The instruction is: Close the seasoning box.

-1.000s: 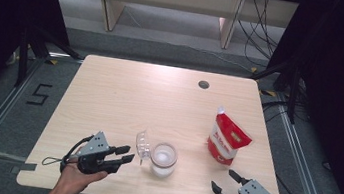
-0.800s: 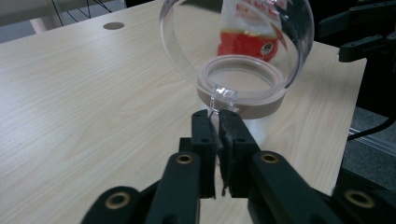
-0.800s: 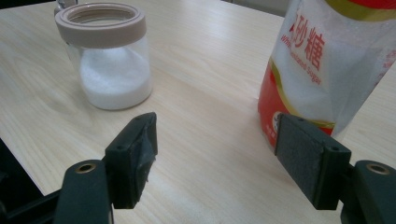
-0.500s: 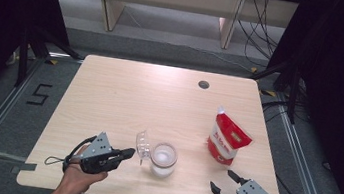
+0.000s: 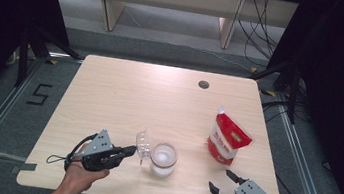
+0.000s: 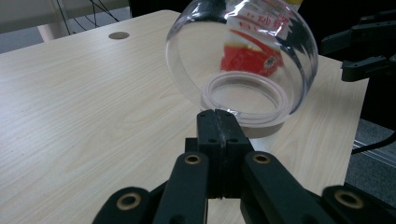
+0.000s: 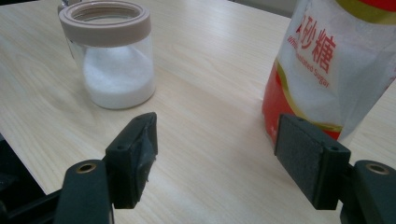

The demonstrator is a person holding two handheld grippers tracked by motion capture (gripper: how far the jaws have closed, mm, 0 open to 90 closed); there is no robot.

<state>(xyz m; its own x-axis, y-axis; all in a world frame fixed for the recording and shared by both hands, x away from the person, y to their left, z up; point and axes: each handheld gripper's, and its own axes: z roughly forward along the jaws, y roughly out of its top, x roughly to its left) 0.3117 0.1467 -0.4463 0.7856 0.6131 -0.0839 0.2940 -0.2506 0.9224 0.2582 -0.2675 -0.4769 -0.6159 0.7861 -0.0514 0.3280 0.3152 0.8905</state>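
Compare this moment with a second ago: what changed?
The left gripper has just closed its jaws; they now meet with nothing between them, just short of the jar's open clear lid. The jar, sugar bag and open right gripper stayed put.

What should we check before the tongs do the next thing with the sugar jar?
1. Jar stands upright on the table, with sugar inside: ok.
2. Clear lid is flipped open, so the jar's mouth is uncovered: ok.
3. Left tongs are shut with nothing between them: ok. Whether their tips touch the lid: cannot tell.
4. Right tongs are open and empty: ok.
5. Sugar bag stands upright just ahead of the right tongs: ok.
6. Top of the bag is already opened: cannot tell.
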